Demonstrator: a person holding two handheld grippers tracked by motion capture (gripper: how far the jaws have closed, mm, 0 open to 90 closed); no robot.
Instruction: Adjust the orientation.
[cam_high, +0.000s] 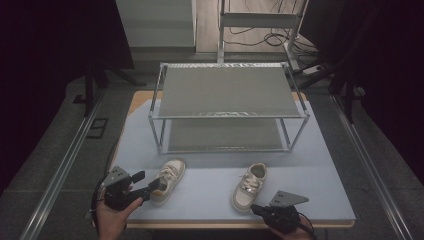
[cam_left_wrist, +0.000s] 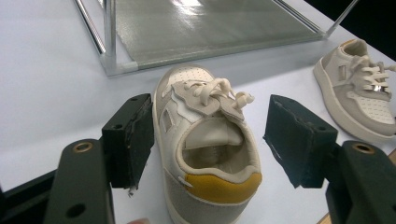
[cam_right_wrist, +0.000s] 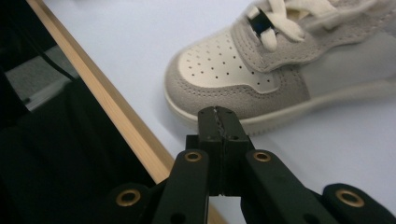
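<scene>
Both shoes are resting on the table, near of the empty two-tier rack; no shelving is done. At left, the left gripper is straddling the heel of the left shoe, jaws wide. At right, the right gripper is idling with jaws pressed together beside the right shoe.

High view overhead facing forward, both gripper views low and close, each sharing a shoe with it
</scene>
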